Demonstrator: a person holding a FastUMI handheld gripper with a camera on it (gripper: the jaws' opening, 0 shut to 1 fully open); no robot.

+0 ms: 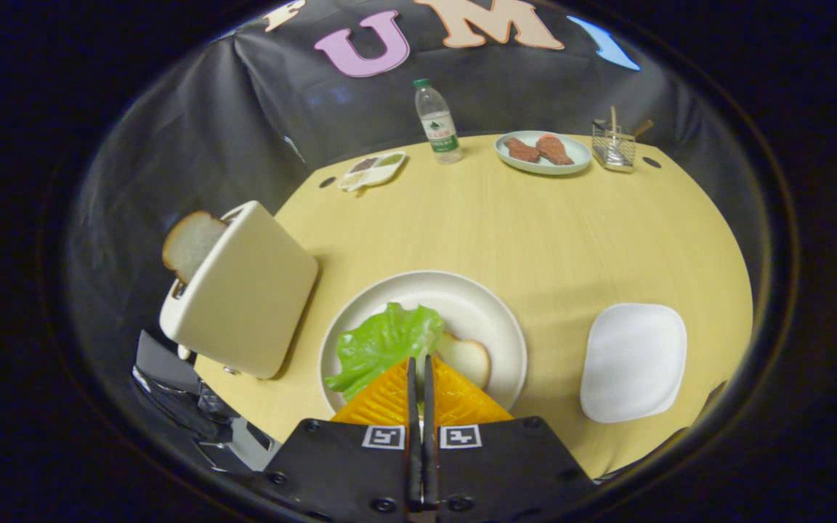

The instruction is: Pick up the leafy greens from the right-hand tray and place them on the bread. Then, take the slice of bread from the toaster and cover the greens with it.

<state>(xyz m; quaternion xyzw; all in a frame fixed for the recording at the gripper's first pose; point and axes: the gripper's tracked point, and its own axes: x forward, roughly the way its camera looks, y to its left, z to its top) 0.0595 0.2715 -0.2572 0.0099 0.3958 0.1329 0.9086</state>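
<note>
A green lettuce leaf [382,343] lies on the round white plate [495,319], draped over a slice of bread [468,359] whose right part sticks out beside it. My gripper [421,361] is shut, its fingers pressed together on the near edge of the leaf right above the plate. To the left stands a cream toaster [244,294], tilted in this view, with a second slice of bread [189,243] poking out of its slot. On the right, the white square tray [633,362] holds nothing.
At the back of the round wooden table [535,232] stand a water bottle [438,122], a plate with meat pieces [542,151], a small divided dish [373,169] and a wire holder [613,145]. A dark metal object [179,392] sits below the toaster.
</note>
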